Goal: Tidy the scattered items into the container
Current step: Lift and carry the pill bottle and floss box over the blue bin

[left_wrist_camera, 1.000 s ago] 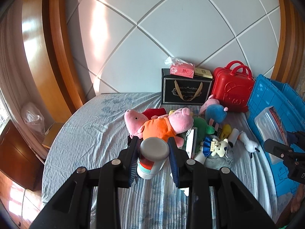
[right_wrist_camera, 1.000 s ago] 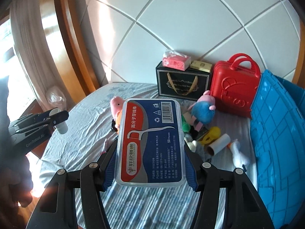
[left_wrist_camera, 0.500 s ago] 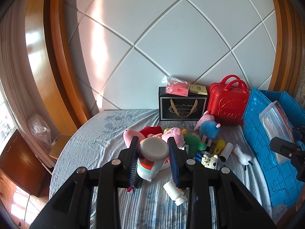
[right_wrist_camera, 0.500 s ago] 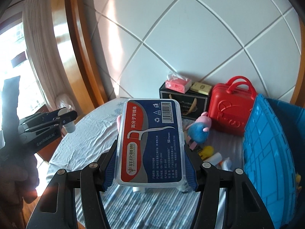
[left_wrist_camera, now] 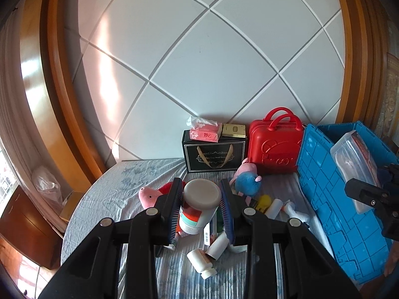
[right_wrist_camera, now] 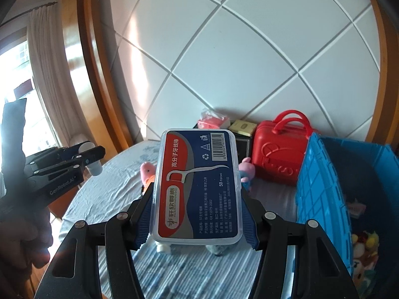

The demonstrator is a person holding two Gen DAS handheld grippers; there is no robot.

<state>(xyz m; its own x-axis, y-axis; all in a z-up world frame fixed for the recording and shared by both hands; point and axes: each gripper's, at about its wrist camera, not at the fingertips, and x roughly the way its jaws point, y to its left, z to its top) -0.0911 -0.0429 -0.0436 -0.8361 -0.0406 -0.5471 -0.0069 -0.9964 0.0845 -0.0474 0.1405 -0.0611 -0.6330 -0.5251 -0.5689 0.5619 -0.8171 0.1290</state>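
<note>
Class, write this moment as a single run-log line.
left claw: shut on bottle | right claw: shut on floss box | blue crate: open, toys inside

Floss box (right_wrist_camera: 197,186): "50 Pieces"; left gripper (right_wrist_camera: 93,158): "GenRobot.AI".

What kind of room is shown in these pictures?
Most likely a home bedroom: a striped blue bedsheet under scattered plush toys, a white padded headboard wall with diagonal seams, and a curtained window.

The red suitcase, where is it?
In the left wrist view the red suitcase stands at the far end of the bed against the wall, between the black gift box and the blue crate.
</note>
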